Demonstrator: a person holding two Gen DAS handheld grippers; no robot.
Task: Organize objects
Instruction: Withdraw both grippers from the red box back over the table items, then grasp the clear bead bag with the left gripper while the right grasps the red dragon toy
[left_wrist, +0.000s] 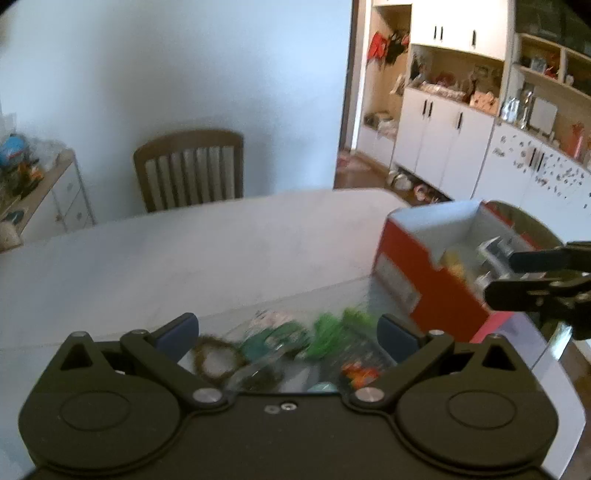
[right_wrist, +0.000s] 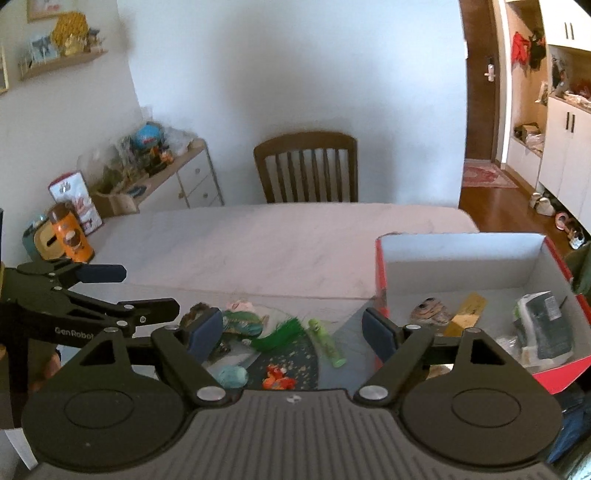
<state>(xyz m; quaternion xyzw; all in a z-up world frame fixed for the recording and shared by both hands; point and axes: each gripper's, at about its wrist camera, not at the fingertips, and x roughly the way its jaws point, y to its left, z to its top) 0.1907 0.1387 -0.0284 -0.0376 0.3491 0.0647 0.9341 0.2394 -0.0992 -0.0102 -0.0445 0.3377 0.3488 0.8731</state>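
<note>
We hold our left gripper and our right gripper low over the near edge of the table, each with its blue-padded jaws spread wide and nothing between them.

Just beyond the fingers lies the clutter we judge is left to sort: a bright green tassel, a pale green plastic tube, a small orange and red toy figure, a pale blue fuzzy lump, a teal patterned pouch and a brown ring-shaped loop. They rest on or beside a dark speckled mat.

To the right, just beside the clutter, stands an open red cardboard box with a white inside. It already holds a dark wrapped packet, a flat yellow piece and a small mottled item. So the job looks partly done, with at least 6 things to go.

Farther off, the pale marble-look table runs bare to a brown wooden slat-back chair against a plain wall. A cluttered low white drawer cabinet stands left, and white cupboards with open shelves right.
</note>
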